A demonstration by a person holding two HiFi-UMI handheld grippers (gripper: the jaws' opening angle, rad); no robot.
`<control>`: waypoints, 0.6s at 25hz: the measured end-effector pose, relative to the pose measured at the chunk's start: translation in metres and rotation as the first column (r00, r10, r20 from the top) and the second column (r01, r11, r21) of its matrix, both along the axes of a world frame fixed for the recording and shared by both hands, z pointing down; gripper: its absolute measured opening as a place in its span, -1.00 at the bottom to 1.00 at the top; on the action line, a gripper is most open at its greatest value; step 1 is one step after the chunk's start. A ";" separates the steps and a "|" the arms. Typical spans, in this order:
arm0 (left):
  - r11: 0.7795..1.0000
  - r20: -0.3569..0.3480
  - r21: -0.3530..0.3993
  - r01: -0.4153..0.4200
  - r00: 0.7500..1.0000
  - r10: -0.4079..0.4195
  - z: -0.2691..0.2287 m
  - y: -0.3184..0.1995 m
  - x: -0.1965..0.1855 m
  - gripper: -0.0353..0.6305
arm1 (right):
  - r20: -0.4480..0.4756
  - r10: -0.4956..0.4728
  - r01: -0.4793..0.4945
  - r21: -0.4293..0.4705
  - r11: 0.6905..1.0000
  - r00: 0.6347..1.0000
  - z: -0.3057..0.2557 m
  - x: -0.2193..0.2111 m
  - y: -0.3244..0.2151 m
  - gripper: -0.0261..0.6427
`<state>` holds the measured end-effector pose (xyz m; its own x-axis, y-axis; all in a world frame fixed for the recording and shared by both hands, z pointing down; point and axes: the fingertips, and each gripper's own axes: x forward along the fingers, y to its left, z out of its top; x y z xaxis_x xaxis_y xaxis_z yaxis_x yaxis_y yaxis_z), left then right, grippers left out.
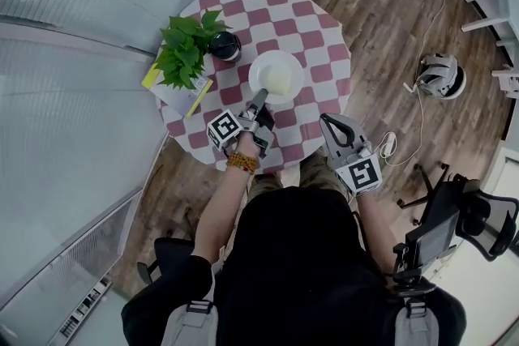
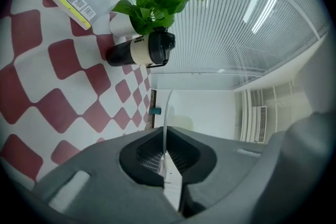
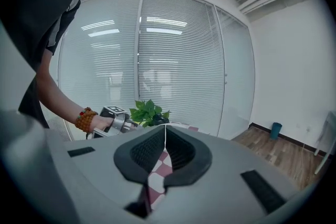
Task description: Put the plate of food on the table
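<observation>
Plate (image 1: 276,75), white, round, shallow, pale food heaped at its middle: lies over the centre of the round table (image 1: 320,35) with its red-and-white checked cloth. Whether the plate's base touches the cloth or hangs just above it, cannot tell.

On the rim: grey left gripper (image 1: 261,96) points in from 6 o'clock, clamped at the plate's 7 o'clock. Its own view shows the thin rim edge-on between the pads. A one-sided pinch, likely to hold the dish level so nothing slides.

At the table's 5 o'clock edge: right gripper (image 1: 327,120) hovers, jaws pressed together with nothing in them, clear of the load.

Crowding 9 to 10 o'clock: potted green plant (image 1: 187,53), black-and-cream flask (image 1: 225,45), yellow-edged book (image 1: 183,96). All near the plate but apart from it.

Open cloth from 12 round to 4 o'clock. Table edge well away from the plate all round.
</observation>
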<state>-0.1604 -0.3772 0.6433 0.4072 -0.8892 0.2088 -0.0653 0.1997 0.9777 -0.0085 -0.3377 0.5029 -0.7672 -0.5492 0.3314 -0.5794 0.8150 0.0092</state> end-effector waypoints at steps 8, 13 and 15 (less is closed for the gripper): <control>0.982 -0.035 -0.017 0.189 0.981 -0.190 0.006 -0.092 0.001 -0.86 | 0.040 -0.028 0.031 -0.065 0.997 0.999 0.031 0.027 -0.045 -0.89; 0.960 -0.031 -0.038 0.277 0.960 -0.278 0.030 -0.135 0.008 -0.86 | 0.035 -0.031 0.034 -0.088 0.996 0.999 0.050 0.043 -0.073 -0.89; 0.952 -0.002 -0.044 0.304 0.953 -0.304 0.041 -0.150 0.005 -0.86 | 0.029 -0.039 0.041 -0.100 0.994 0.999 0.057 0.052 -0.081 -0.89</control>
<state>-0.1556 -0.5272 0.6846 0.1207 -0.9616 0.2464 0.0138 0.2498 0.9682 0.0436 -0.4184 0.5596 -0.7972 -0.4829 0.3623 -0.5453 0.8335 -0.0887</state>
